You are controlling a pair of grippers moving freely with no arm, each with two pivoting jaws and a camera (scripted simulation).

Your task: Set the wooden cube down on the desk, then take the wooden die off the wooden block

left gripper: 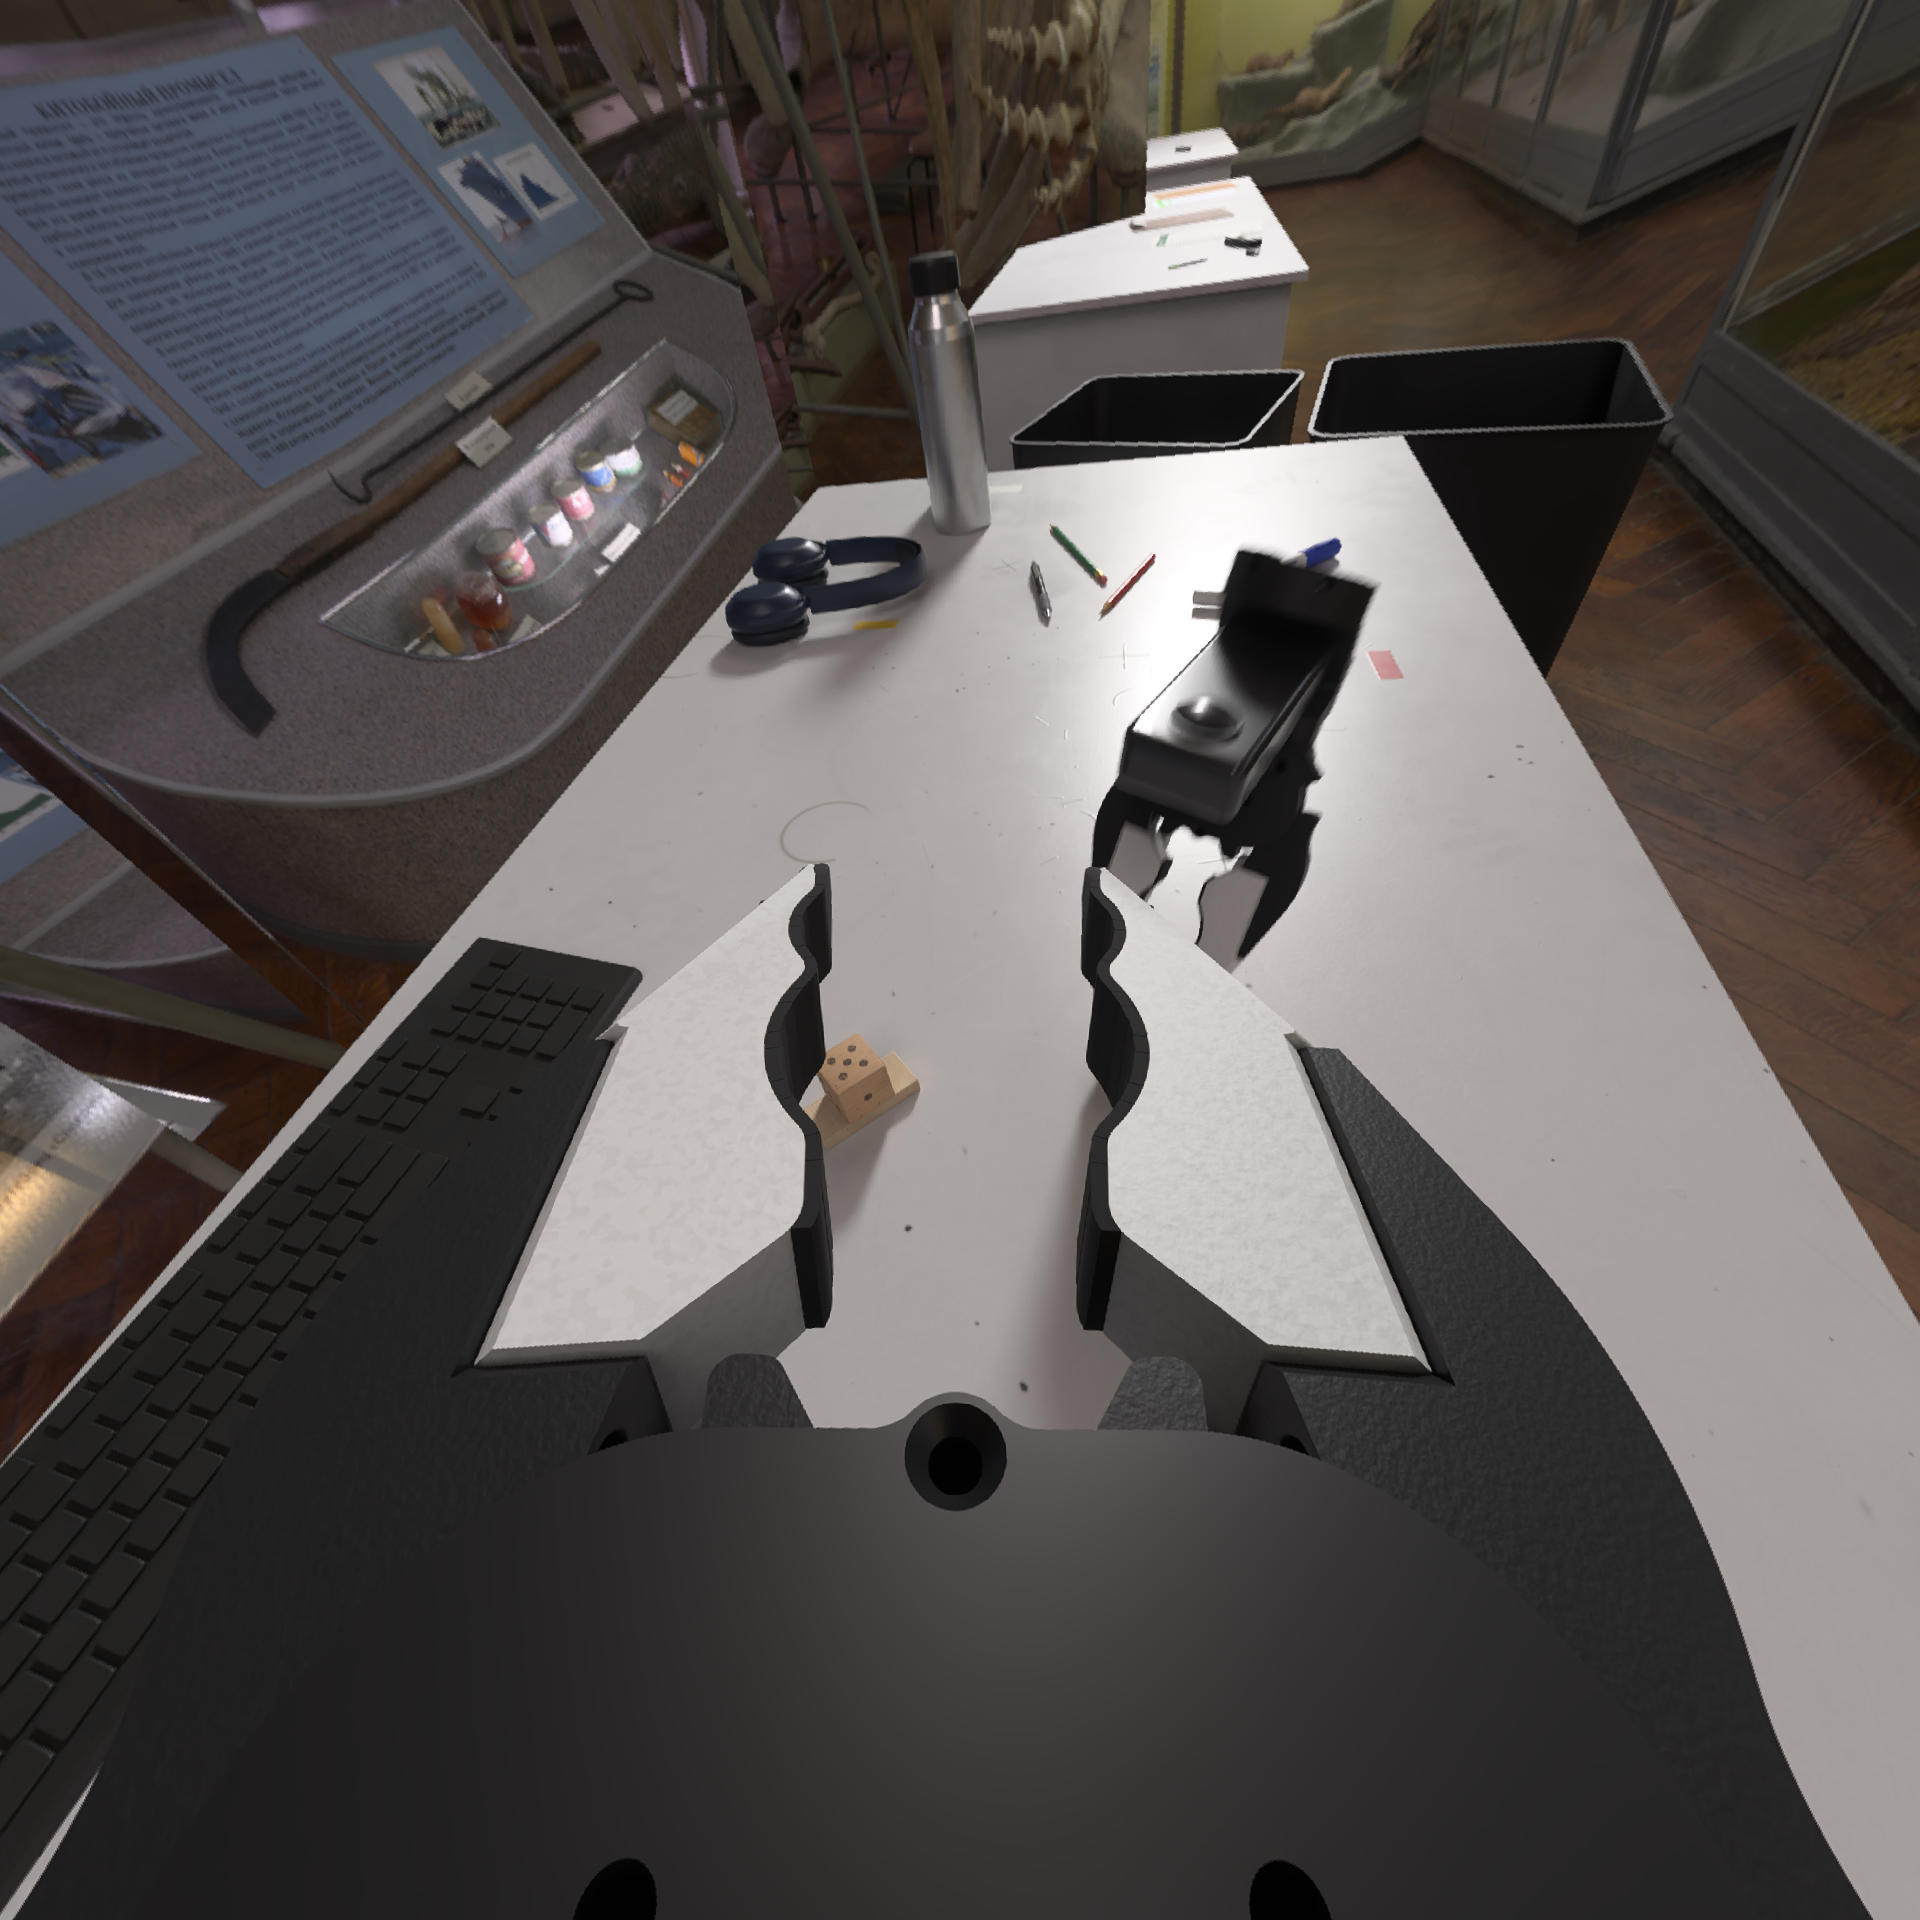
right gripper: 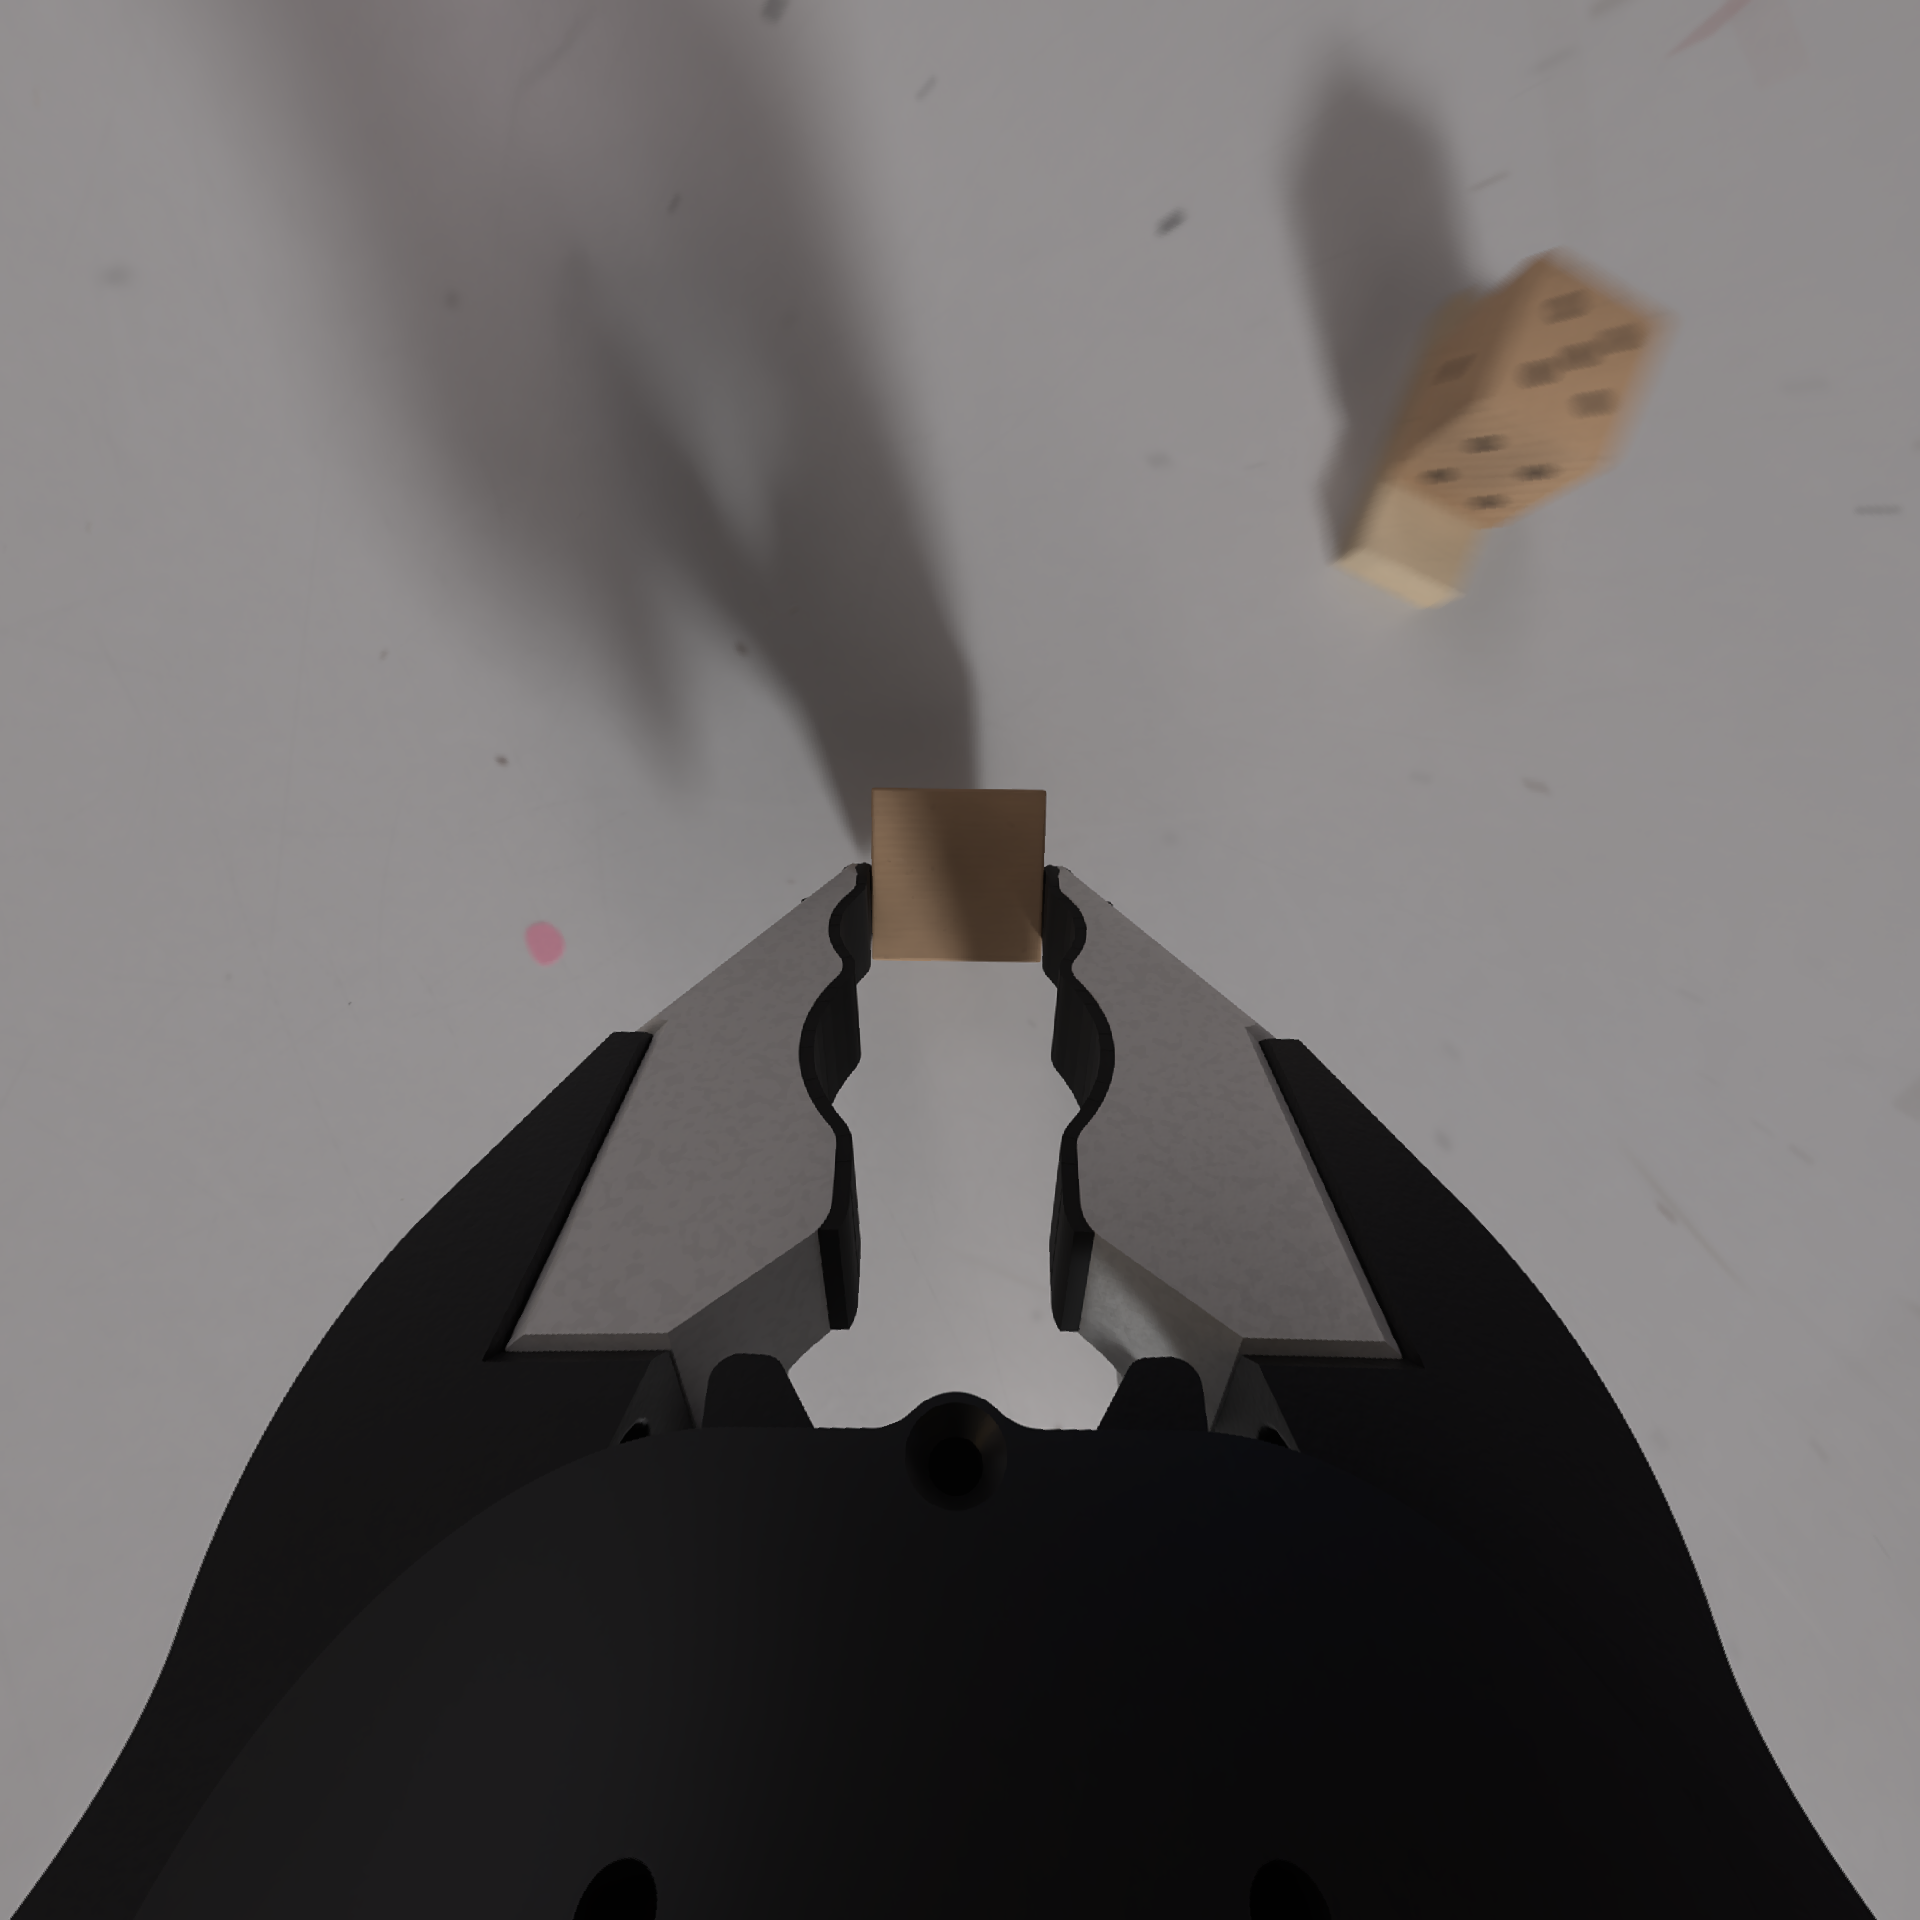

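My right gripper point(right gripper: 957, 885) is shut on a plain wooden cube point(right gripper: 958, 873), gripped at the fingertips and pointing down at the white desk point(right gripper: 312, 520). I cannot tell whether the cube touches the desk. A blurred wooden die point(right gripper: 1517, 405) sits on a pale wooden block point(right gripper: 1403, 566) to the upper right. In the left wrist view, my left gripper point(left gripper: 956, 894) is open and empty above the desk point(left gripper: 935, 727). The die point(left gripper: 854, 1075) on the block point(left gripper: 883, 1101) shows beside its left finger. The right gripper point(left gripper: 1195, 873) hangs ahead to the right; the cube is hidden there.
A black keyboard point(left gripper: 312, 1195) lies along the desk's left edge. Blue headphones point(left gripper: 821, 587), a metal bottle point(left gripper: 948, 395), a pen point(left gripper: 1040, 592) and coloured pencils point(left gripper: 1075, 551) lie at the far end. Two black bins point(left gripper: 1486, 447) stand beyond the desk.
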